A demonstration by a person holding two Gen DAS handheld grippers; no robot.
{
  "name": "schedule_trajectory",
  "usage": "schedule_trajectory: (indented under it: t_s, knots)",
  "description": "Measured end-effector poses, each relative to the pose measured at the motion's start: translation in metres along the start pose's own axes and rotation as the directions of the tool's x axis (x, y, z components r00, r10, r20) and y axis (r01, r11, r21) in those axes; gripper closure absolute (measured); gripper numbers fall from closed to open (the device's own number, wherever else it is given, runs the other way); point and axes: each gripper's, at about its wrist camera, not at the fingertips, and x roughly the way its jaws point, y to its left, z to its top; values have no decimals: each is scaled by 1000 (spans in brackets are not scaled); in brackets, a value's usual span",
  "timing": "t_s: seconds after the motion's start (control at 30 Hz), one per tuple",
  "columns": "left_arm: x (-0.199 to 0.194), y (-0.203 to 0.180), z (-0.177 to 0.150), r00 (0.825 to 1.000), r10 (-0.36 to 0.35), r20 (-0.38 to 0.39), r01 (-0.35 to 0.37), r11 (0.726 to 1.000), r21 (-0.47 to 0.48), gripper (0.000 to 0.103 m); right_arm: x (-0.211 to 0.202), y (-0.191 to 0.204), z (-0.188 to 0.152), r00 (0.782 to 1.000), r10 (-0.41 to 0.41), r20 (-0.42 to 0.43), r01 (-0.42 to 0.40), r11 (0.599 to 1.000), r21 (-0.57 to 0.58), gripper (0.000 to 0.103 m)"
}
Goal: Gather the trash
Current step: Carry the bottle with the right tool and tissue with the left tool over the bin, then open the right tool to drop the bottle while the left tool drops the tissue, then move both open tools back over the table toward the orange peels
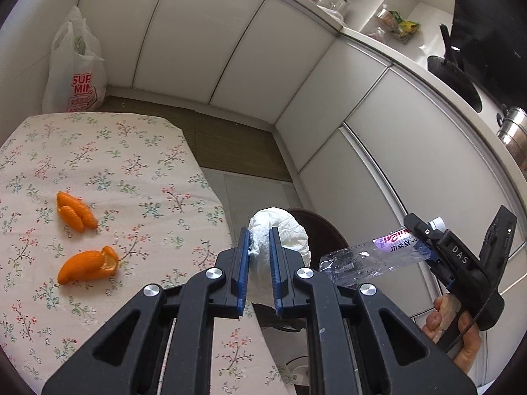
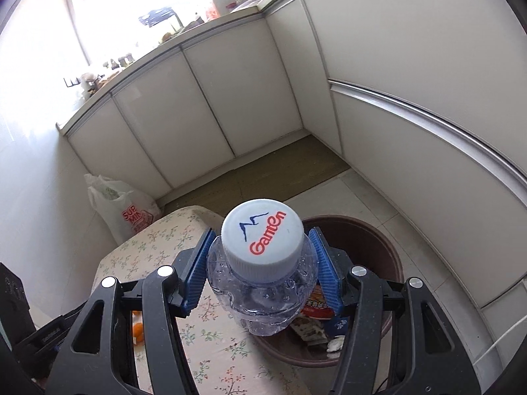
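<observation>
My left gripper (image 1: 260,253) is shut on a crumpled white tissue (image 1: 286,240) and holds it past the table's right edge, above the dark brown bin (image 1: 329,233). My right gripper (image 2: 262,263) is shut on a clear plastic water bottle (image 2: 263,293) with a white "Ganten" cap (image 2: 262,238), held over the bin (image 2: 372,247). The right gripper (image 1: 425,240) with its bottle (image 1: 369,256) also shows in the left wrist view. Two orange peels (image 1: 77,212) (image 1: 89,265) lie on the floral tablecloth (image 1: 131,171).
The bin holds wrappers and scraps (image 2: 316,316). A white plastic shopping bag (image 1: 74,69) stands on the floor behind the table. White cabinets (image 1: 237,56) line the room. A black pan (image 1: 454,75) and a steel pot (image 1: 513,131) sit on the counter.
</observation>
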Motion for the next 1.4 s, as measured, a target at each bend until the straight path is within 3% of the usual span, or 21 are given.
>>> schedule_trajectory:
  t_s: [0.33, 0.4, 0.97, 1.03, 1.1, 1.4]
  knots:
    - [40, -48, -4, 999, -31, -38, 32, 999, 36, 91, 18, -35, 3, 990, -141, 22, 140, 989, 50, 45]
    - [45, -54, -3, 998, -33, -44, 34, 999, 36, 91, 17, -40, 3, 984, -173, 40, 170, 983, 69, 10]
    - [108, -97, -4, 992, -47, -118, 56, 996, 70, 87, -7, -78, 6, 925, -363, 109, 341, 923, 181, 7]
    - [119, -96, -4, 990, -27, -136, 36, 997, 64, 68, -6, -82, 5, 923, -370, 105, 347, 919, 189, 7]
    - [123, -94, -5, 991, -7, -135, 15, 998, 59, 59, -6, -82, 5, 921, -378, 98, 355, 915, 190, 7]
    - [123, -81, -13, 989, 63, -137, -53, 995, 81, 38, 1, -74, 1, 926, -369, 77, 352, 920, 171, 7]
